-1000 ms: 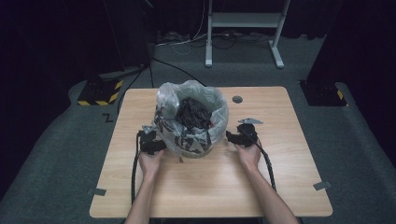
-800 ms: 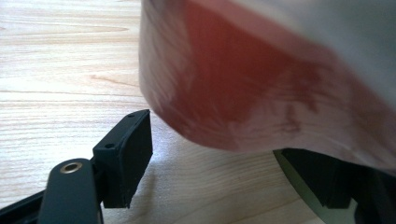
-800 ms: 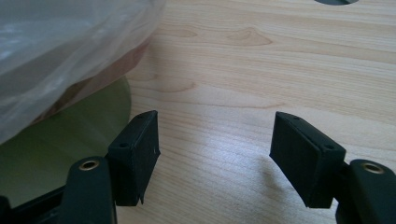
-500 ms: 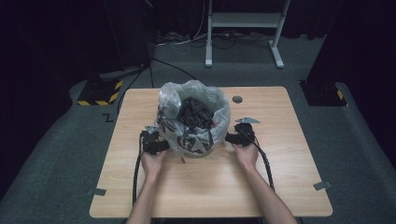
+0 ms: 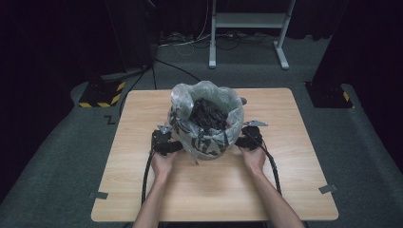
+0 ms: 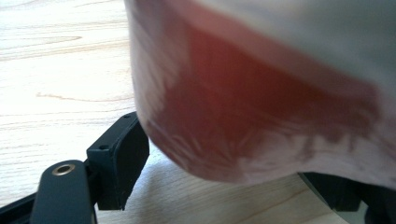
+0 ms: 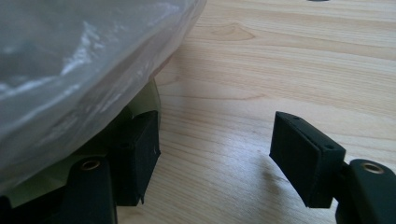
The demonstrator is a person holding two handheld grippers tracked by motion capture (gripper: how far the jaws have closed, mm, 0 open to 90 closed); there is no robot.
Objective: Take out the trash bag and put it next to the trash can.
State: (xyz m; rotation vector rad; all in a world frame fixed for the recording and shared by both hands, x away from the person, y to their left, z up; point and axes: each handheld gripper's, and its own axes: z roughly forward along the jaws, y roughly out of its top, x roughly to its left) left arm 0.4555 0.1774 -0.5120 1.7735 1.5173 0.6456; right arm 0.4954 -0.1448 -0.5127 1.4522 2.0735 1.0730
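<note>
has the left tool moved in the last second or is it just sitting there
Yes. In the high view the left tool has slid right along the table, closing in on the base of the plastic bag.

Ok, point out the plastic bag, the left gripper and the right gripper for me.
plastic bag (image 5: 223, 97): high view, on its crumpled clear rim.
left gripper (image 5: 177, 147): high view, between its jaw tips at the bag's side.
right gripper (image 7: 212, 156): right gripper view, midway between its open black jaws.
</note>
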